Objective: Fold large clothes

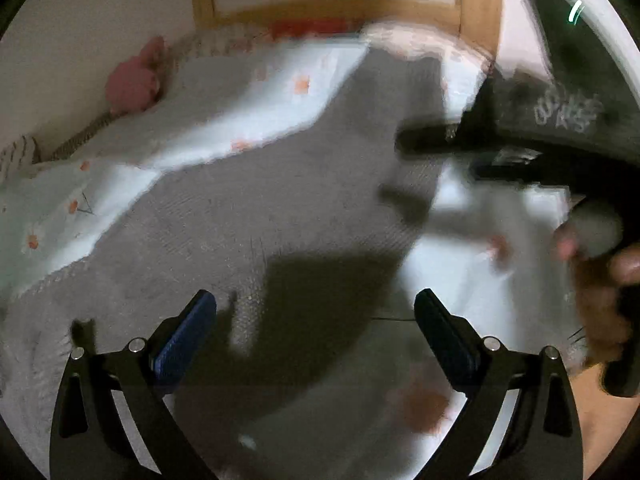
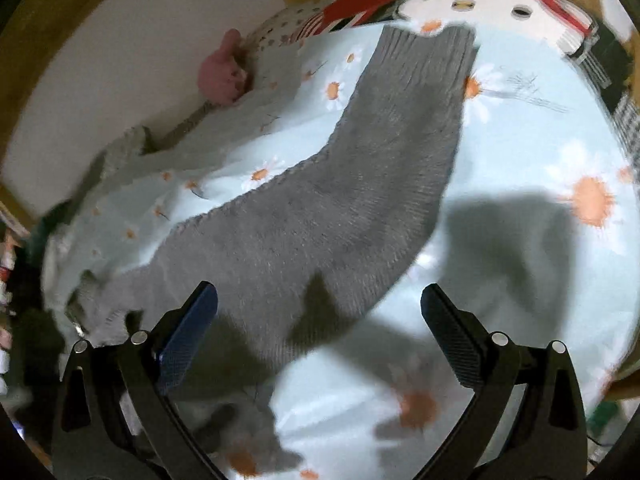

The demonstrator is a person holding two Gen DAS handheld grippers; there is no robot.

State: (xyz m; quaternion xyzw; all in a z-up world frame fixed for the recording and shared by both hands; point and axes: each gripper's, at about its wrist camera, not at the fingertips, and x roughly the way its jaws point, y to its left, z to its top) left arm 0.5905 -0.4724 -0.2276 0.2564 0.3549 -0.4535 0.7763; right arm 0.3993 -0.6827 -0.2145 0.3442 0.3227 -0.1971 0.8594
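Motion blur is smearing most of the left wrist view, so the dark device (image 1: 532, 152) at the right and the hand (image 1: 600, 304) gripping it are showing no clear outline, and the pale marks on the black fabric (image 1: 568, 112) above are not reading as letters. The grey sweater (image 2: 360, 200) is running out of sight behind the right gripper's (image 2: 320, 332) frame at the bottom, its lower end blurring. The pink toy (image 2: 222, 74) is staying too soft to identify.
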